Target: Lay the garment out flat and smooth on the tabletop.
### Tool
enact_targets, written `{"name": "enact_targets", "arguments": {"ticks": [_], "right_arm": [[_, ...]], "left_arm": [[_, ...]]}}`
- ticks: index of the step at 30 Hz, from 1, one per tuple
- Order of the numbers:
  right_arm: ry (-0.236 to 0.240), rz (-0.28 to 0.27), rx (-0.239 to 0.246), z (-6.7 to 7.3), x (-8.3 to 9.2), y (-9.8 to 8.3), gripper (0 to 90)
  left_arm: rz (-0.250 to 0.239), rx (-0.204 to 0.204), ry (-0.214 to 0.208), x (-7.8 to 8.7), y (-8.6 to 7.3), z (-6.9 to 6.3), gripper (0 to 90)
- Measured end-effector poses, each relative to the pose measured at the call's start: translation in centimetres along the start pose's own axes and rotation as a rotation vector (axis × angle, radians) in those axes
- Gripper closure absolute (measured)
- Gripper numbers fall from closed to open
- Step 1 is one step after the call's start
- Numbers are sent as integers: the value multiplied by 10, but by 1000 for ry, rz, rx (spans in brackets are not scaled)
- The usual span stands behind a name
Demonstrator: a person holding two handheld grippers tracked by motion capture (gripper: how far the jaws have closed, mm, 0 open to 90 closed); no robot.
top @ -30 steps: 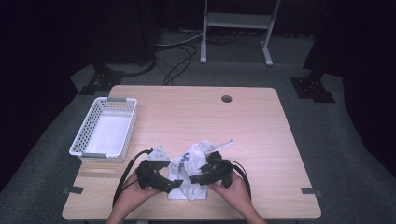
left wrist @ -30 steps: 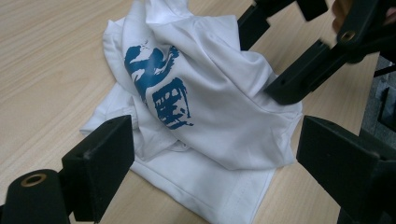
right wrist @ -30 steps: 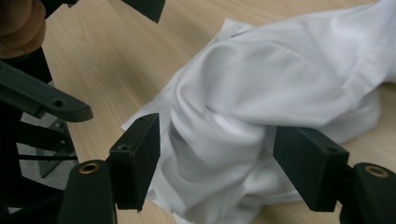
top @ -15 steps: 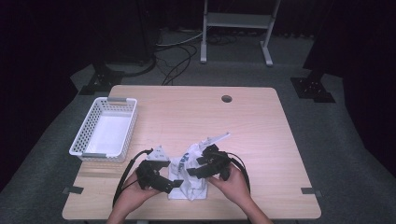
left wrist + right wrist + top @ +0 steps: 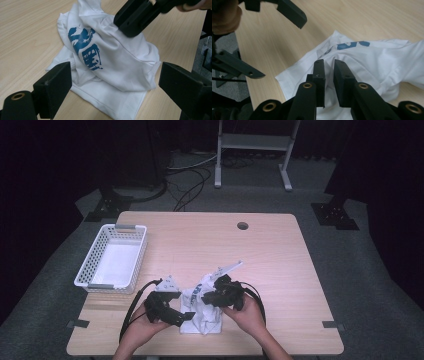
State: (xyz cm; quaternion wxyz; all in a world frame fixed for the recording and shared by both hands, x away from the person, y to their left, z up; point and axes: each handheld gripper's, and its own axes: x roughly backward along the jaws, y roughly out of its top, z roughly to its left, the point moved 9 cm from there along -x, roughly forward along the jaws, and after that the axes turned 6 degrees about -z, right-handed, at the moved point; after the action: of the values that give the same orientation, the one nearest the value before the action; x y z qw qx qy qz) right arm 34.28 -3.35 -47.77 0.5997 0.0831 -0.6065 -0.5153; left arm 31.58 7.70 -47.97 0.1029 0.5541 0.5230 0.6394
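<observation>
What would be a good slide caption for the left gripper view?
Crumpled white T-shirt with blue print on the wooden table, framed by open left fingers.

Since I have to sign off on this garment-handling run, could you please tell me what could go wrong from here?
The right gripper has just been closing on a small fold of the crumpled white T-shirt with blue print; so thin a pinch may slip when lifted. The left gripper stands open over the shirt, so nothing anchors it and the whole bundle may drag. The shirt lies near the front edge of the light wooden table and could slide off.
</observation>
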Motion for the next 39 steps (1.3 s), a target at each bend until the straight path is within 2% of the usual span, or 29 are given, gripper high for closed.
{"name": "enact_targets", "arguments": {"ticks": [5, 9, 14, 15, 17, 21, 30, 39], "right_arm": [[3, -34, -18, -5, 14, 3, 824], [27, -15, -32, -1, 11, 1, 672], [29, 15, -14, 4, -2, 0, 642], [23, 25, -8, 4, -5, 0, 650], [4, 41, 3, 1, -9, -2, 737], [-18, 14, 28, -2, -5, -2, 880], [-23, -36, 17, -6, 16, 2, 887], [-64, -46, -23, -26, 46, -8, 886]], "left_arm": [[3, -1, -5, -2, 0, -1, 113], [10, -5, -7, -3, -1, -3, 113], [10, -5, -8, -3, -1, -3, 113], [10, -3, -7, -3, -1, -2, 113], [7, -2, -6, -3, -1, -2, 113], [4, 5, -3, -2, -1, 1, 113], [10, 6, -7, -4, -2, 0, 113], [16, 3, -11, -8, -4, -1, 113]]}}
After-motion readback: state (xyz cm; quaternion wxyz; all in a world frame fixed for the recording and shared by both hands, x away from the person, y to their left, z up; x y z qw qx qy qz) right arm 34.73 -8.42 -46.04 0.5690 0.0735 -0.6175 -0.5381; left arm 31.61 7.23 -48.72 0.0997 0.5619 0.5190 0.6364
